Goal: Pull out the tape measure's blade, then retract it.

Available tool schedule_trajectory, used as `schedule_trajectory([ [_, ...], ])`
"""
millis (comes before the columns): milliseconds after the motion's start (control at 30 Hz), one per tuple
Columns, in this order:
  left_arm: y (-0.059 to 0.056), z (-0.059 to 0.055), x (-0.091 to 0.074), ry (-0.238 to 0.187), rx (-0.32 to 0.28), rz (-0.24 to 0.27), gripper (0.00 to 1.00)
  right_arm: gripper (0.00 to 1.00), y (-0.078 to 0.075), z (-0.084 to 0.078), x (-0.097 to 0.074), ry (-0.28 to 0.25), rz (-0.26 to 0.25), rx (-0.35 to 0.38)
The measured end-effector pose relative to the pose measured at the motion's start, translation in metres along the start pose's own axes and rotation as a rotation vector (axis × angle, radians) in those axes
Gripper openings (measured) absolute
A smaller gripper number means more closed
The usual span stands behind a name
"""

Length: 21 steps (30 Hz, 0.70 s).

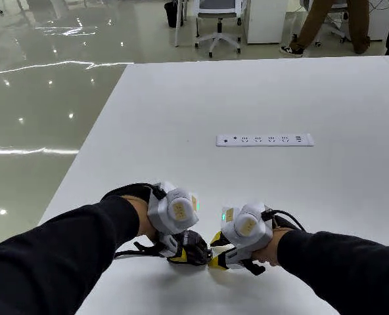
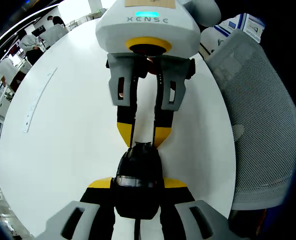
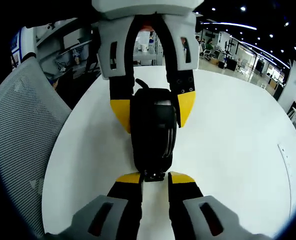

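A black tape measure (image 1: 196,247) lies low on the white table (image 1: 260,98) near its front edge, between my two grippers. My left gripper (image 1: 183,254) is shut on the case, with its yellow fingertips (image 2: 101,183) on either side of the tape measure (image 2: 138,187). Facing it from the right, my right gripper (image 1: 214,253) has its yellow fingertips (image 3: 130,178) shut on the small blade tip (image 3: 153,175) at the case's front end. The tape measure (image 3: 150,132) shows no length of blade drawn out. In the left gripper view the right gripper (image 2: 143,136) meets the case's front.
A white power strip (image 1: 265,140) lies flat mid-table, far beyond the grippers. The table's left edge (image 1: 83,151) drops to a glossy floor. A grey mesh chair (image 2: 260,115) stands close behind the front edge. An office chair (image 1: 217,20) and a person's legs (image 1: 326,23) are far back.
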<state>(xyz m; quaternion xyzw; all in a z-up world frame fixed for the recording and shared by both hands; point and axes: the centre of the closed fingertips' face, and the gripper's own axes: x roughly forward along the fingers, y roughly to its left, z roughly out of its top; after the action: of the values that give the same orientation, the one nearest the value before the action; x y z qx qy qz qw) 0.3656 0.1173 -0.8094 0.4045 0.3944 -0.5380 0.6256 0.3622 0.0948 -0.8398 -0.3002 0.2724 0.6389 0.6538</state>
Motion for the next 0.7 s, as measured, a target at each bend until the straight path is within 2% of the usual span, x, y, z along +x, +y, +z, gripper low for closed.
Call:
schedule_trajectory([
  [33,0.000,0.000,0.000,-0.003,-0.002,0.000,0.31,0.11,0.007,-0.002,0.001,0.014,0.040,-0.027],
  [67,0.000,0.000,0.000,-0.005,-0.003,0.000,0.31,0.11,0.002,-0.002,0.000,0.010,0.021,-0.009],
  [100,0.001,0.000,0.000,-0.008,-0.007,-0.001,0.31,0.10,0.002,-0.001,-0.002,0.009,0.026,0.008],
  [500,0.000,-0.001,-0.002,-0.025,-0.017,-0.005,0.31,0.08,0.003,-0.007,-0.007,0.017,0.035,0.012],
  [700,0.001,0.000,-0.002,-0.034,-0.037,-0.001,0.31,0.08,0.001,-0.019,-0.017,0.027,0.035,0.013],
])
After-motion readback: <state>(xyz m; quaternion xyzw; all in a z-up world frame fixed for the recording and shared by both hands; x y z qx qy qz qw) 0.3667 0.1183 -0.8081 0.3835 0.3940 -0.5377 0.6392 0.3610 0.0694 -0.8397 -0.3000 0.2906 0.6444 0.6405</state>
